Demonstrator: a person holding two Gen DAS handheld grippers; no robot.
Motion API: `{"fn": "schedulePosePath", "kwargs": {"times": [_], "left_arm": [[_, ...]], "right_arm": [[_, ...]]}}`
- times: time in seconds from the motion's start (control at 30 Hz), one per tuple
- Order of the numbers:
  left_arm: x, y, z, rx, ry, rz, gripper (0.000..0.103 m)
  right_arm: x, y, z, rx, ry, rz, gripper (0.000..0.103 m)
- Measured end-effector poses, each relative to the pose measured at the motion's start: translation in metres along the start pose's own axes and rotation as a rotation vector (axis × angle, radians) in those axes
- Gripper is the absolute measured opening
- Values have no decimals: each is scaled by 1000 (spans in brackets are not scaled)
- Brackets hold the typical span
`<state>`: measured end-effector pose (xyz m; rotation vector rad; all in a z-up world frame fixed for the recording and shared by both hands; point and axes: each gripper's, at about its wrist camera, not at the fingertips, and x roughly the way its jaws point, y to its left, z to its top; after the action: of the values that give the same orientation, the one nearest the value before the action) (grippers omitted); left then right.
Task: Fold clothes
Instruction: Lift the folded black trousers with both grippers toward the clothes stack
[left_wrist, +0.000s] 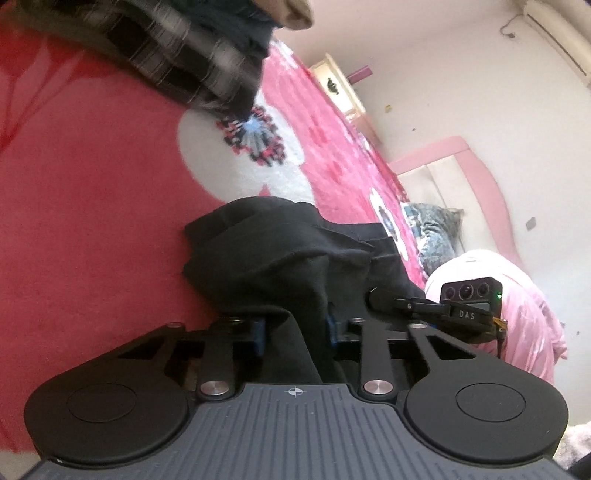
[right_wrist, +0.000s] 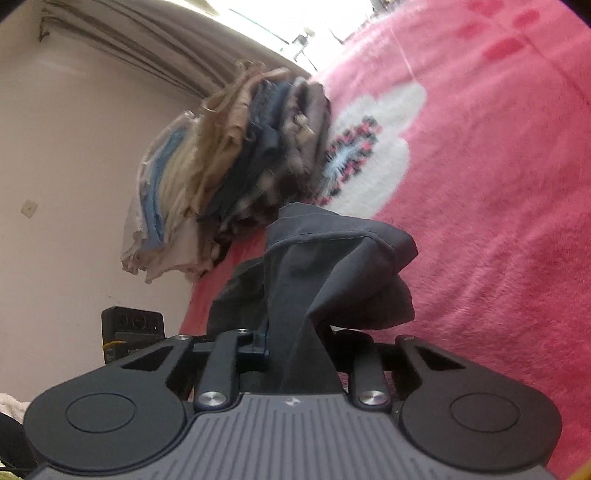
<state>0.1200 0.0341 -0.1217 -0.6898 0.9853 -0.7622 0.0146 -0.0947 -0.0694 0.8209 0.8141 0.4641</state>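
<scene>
Between both fingers (left_wrist: 295, 328), dark garment (left_wrist: 280, 258)

A bed with a pink floral blanket (right_wrist: 498, 184) bears a stack of folded clothes (right_wrist: 229, 166) and a patterned pillow (left_wrist: 432, 232).

Left black two-finger gripper (left_wrist: 295, 328) — jaws clamped on dark cloth. Right black two-finger gripper (right_wrist: 297, 345) — likewise clamped on cloth, beside the left.
</scene>
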Motion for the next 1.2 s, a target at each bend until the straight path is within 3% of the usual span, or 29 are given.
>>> {"fn": "schedulePosePath", "kwargs": {"times": [0.4, 0.7, 0.93, 1.2], "left_arm": [[-32, -44, -8, 99, -101, -19, 21], [-73, -87, -20, 204, -220, 3, 21], [-107, -105, -4, 231, -353, 9, 21], [-152, -121, 51, 299, -511, 95, 21]], "right_arm": [[-33, 66, -15, -153, -125, -41, 22], [-47, 122, -14, -294, -180, -4, 21], [-28, 168, 20, -385, -192, 48, 21], [27, 227, 93, -490, -203, 107, 21]]}}
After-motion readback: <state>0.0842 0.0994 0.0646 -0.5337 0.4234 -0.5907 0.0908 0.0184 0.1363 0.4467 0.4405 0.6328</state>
